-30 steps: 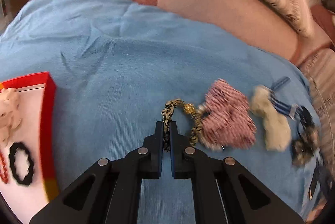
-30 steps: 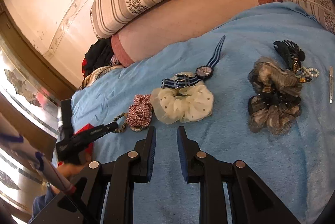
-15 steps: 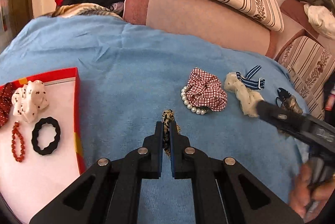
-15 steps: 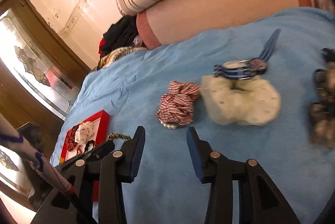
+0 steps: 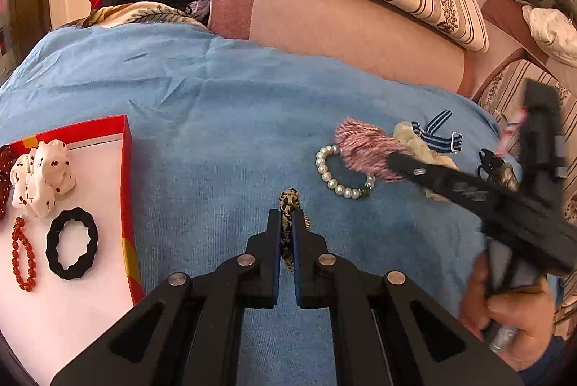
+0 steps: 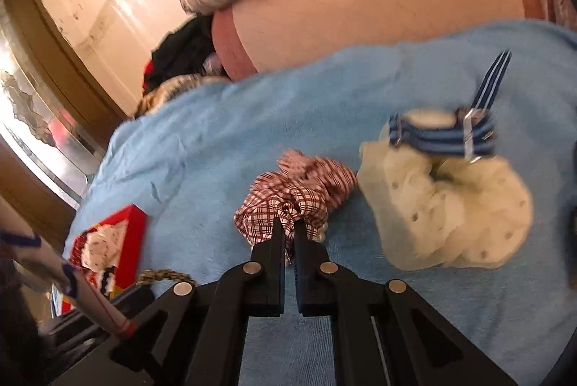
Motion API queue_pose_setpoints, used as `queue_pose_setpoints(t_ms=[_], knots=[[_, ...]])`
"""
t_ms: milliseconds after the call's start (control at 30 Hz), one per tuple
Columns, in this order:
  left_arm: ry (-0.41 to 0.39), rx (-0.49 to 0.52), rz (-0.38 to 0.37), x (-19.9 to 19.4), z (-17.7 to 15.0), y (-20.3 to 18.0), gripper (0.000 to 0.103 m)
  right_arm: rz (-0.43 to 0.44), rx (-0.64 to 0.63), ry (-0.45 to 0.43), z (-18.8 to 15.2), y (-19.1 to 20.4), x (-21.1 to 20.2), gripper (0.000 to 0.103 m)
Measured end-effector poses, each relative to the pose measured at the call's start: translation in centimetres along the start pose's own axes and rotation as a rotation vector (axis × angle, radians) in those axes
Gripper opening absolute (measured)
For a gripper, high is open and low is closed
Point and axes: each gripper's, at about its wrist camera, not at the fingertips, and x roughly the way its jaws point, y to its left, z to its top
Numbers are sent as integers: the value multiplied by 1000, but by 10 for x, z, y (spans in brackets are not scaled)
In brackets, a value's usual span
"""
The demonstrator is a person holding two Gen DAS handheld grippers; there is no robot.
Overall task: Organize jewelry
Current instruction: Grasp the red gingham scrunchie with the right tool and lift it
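My left gripper (image 5: pixel 286 218) is clamped on a leopard-print bracelet (image 5: pixel 288 202), its length running along my fingers, one end poking past the tips above the blue blanket (image 5: pixel 216 133). My right gripper (image 6: pixel 288 231) pinches the red-checked scrunchie (image 6: pixel 299 195) beside the cream scrunchie (image 6: pixel 450 205).

Red tray (image 5: pixel 125 169): cut off by the left wrist view's left edge.
Plaid scrunchie (image 5: pixel 364 148): motion-blurred in that view, its right part hidden behind the right gripper (image 5: pixel 391 160).
Cream scrunchie (image 5: pixel 422 144): mostly hidden behind the same gripper.
Leopard-print band (image 5: pixel 288 202): lower part hidden between the left gripper (image 5: pixel 286 216) fingers.
Dark object (image 6: pixel 571 227): cut off by the right wrist view's edge, unidentifiable.
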Motion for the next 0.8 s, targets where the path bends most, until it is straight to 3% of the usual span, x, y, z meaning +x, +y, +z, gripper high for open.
queue_pose_setpoints(t_ms=[300,667,767,800], knots=[[-23,-20,-38,-29,-13,-6,5,27,-26,-44,-25,9,-77,5],[-8,-13,-79,-89,-81,-14,5,-54,-30,76,-116,-6,-126,5],[-1,-24,-77,-98,-98,-10,5,-99,-51,109,-132,-5,-125,9],[3,-24,-80,-99,-101,-10,5,-104,-48,123,-134,-5,-124,15]])
